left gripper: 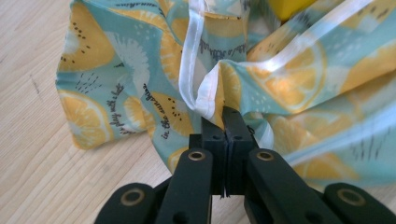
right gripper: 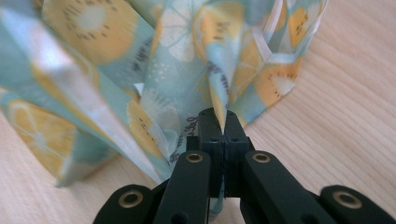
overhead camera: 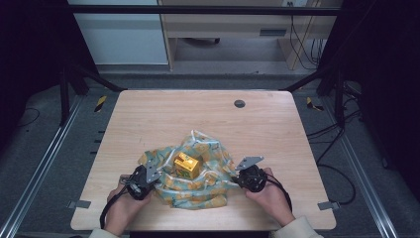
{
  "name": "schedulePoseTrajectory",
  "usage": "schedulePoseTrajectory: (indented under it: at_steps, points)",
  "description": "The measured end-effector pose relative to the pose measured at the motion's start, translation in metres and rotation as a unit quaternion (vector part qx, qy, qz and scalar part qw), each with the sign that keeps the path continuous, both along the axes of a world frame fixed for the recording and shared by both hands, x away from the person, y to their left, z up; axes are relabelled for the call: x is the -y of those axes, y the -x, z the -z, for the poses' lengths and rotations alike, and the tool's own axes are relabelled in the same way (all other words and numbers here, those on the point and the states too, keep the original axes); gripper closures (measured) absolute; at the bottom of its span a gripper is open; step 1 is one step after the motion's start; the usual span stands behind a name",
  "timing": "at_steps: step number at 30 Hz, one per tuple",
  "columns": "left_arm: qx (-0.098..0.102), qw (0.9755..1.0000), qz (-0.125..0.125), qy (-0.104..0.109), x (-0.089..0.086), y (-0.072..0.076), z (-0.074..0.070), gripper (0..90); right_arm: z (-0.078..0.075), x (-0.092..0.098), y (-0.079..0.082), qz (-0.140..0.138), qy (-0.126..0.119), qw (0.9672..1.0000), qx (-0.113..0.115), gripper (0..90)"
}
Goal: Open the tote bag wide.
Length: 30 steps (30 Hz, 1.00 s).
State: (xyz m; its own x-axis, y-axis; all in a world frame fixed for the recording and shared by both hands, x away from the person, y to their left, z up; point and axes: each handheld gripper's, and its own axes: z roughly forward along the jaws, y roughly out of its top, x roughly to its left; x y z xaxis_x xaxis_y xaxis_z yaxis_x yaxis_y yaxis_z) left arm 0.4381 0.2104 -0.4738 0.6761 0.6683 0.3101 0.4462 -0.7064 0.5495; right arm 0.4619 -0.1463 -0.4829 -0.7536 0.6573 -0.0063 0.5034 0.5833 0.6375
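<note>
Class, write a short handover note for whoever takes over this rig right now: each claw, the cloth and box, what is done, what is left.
Left claw: shut on the cloth's white-trimmed edge.
Right claw: shut on a fold at the cloth's opposite side.
Yellow box: sits on the middle of the cloth, on the table.
Done: both sides gripped and raised.
Left, probably: bring the cloth over the uncovered box.

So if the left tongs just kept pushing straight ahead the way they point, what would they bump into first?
The left tongs are already shut on the fruit-print cloth, so more cloth comes first. Behind its folds the yellow box probably lies roughly in line, though depth is hard to judge.
</note>
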Motion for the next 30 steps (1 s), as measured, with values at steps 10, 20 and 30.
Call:
schedulePoseTrajectory:
  at_steps: [10, 20, 30]
  points:
    - [-0.010, 0.9998, -0.005, -0.013, -0.005, -0.004, 0.002, 90.0, 0.004, 0.014, -0.009, 0.015, 0.007, 0.9997, -0.016, 90.0]
    - [-0.021, 0.9997, -0.009, 0.010, -0.008, -0.004, 0.001, 90.0, 0.005, 0.017, -0.009, 0.019, 0.013, 0.9996, -0.016, 90.0]
    - [0.073, 0.9892, -0.014, 0.126, -0.013, 0.009, -0.024, 46.9, -0.015, 0.024, 0.003, 0.034, -0.044, 0.9974, 0.045, 43.1]
